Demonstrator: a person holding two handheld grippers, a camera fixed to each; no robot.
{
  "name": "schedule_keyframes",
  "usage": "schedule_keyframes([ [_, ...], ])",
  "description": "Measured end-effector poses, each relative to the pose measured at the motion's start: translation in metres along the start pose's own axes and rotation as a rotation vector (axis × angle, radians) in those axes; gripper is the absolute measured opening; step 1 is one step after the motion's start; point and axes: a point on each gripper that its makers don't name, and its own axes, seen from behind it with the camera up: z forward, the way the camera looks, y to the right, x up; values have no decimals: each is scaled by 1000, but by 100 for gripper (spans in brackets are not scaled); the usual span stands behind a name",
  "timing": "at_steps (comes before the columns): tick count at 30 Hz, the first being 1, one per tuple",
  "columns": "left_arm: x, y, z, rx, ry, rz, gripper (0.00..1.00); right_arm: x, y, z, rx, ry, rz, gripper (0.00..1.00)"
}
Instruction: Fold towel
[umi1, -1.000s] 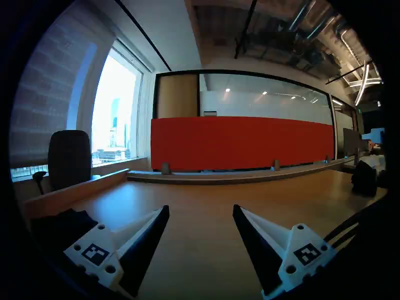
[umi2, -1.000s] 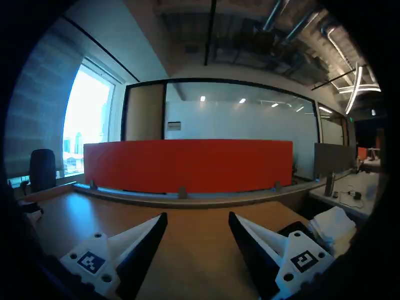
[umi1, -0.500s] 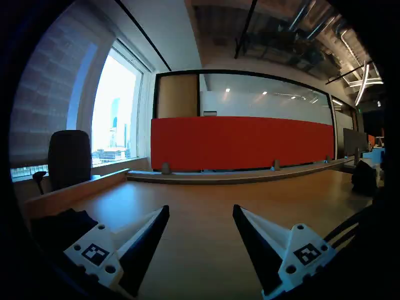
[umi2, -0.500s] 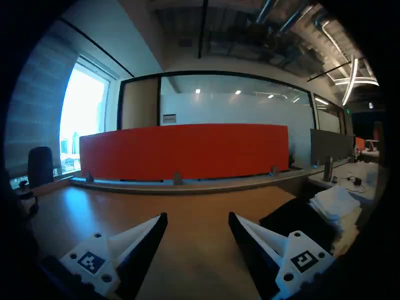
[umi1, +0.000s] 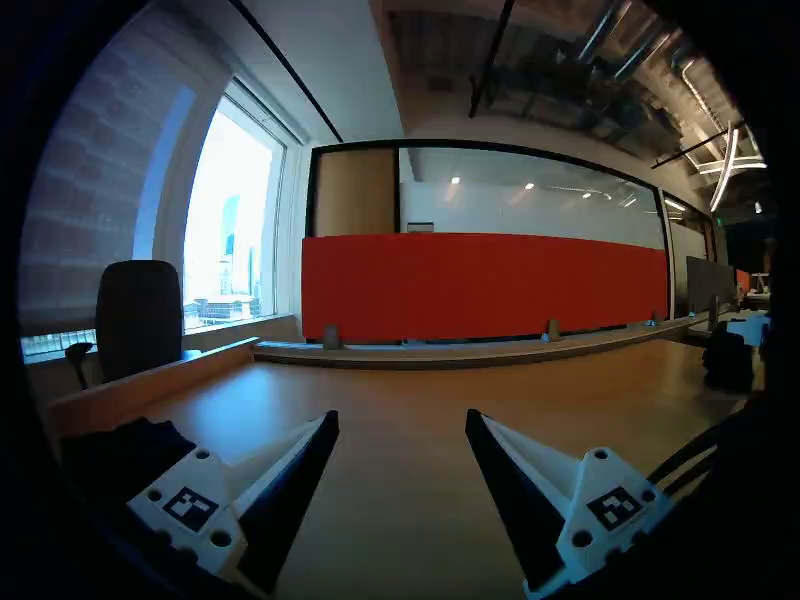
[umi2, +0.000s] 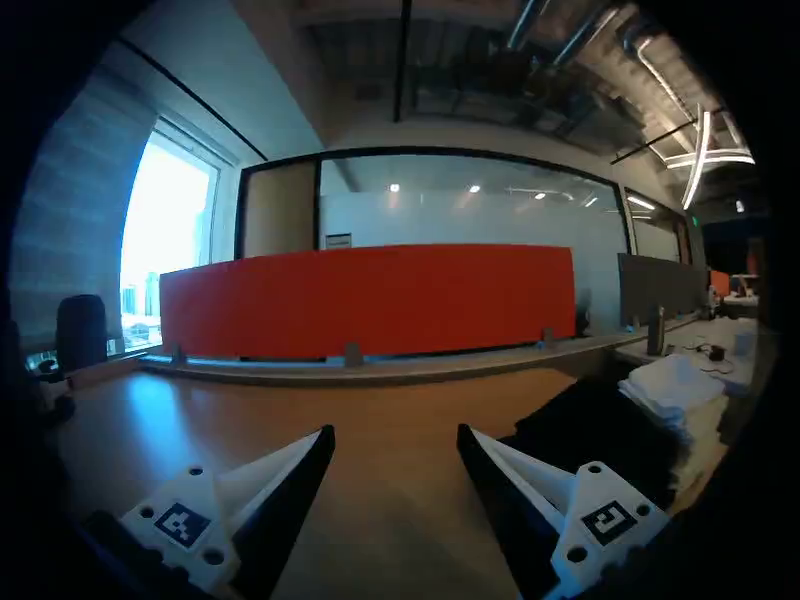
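With left gripper (umi1: 400, 414) and right gripper (umi2: 394, 430) both wide and empty, a sideways reach may pinch several stacked towels (umi2: 680, 390) together.

Glossy wood desk (umi2: 300, 420), towels (umi2: 675, 388) (matt white cloth)
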Motion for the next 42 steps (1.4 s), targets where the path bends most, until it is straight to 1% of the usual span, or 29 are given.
schedule_keyframes([
  [3, 0, 0, 0, 0, 0, 0, 94, -3, -2, -1, 5, -6, 13, 94],
  [18, 0, 0, 1, 0, 0, 0, 94, -12, -3, -3, 10, 7, 8, 94],
  [27, 0, 0, 1, 0, 0, 0, 94, -9, -10, -7, 17, 26, -17, 94],
  [36, 0, 0, 1, 0, 0, 0, 94, -9, -16, -8, 17, 25, -60, 94],
  [42, 0, 0, 0, 0, 0, 0, 94, -9, -14, -7, 9, 26, -57, 94],
])
